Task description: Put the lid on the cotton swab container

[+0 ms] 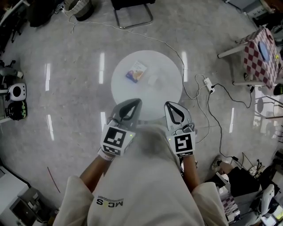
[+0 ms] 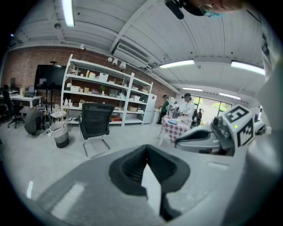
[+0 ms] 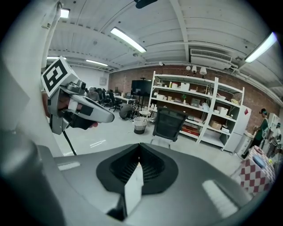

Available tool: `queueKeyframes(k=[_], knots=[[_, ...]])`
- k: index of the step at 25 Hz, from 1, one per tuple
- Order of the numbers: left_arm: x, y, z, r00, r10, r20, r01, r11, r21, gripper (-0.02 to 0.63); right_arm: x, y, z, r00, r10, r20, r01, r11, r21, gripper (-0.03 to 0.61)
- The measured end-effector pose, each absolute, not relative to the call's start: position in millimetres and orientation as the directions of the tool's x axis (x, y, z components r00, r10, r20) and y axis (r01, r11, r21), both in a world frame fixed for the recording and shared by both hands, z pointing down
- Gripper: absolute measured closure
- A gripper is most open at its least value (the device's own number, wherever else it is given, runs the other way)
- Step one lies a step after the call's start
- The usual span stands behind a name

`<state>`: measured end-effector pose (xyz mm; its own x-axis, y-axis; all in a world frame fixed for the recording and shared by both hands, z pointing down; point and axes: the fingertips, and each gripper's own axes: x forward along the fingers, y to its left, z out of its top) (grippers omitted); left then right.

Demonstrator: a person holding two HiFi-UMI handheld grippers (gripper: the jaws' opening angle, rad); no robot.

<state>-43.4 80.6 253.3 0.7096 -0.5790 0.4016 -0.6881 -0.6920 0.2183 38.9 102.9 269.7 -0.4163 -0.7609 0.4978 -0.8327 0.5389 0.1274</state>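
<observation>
A round white table stands in front of me in the head view. On it lie a small pack with a blue and orange label and, just to its right, a small pale see-through piece; I cannot tell which is lid or container. My left gripper and right gripper are held side by side over the table's near edge, short of both items. Each pair of jaws is closed with nothing between them. The gripper views look level across the room and do not show the table top.
A black office chair stands beyond the table. A white cable and a power strip lie on the floor at the right. A checkered-cloth table is at the far right, and white shelving lines a brick wall.
</observation>
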Motion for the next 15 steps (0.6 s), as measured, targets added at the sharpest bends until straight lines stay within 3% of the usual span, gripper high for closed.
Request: queueKeyframes(k=[15], knots=[[-47.6,93.5,244.0,0.696,-0.603,0.39,-0.705,-0.678,0.208,0.614,37.1,112.1,260.2,-0.429,-0.776,0.463,-0.833,0.538,0.129,0.578]])
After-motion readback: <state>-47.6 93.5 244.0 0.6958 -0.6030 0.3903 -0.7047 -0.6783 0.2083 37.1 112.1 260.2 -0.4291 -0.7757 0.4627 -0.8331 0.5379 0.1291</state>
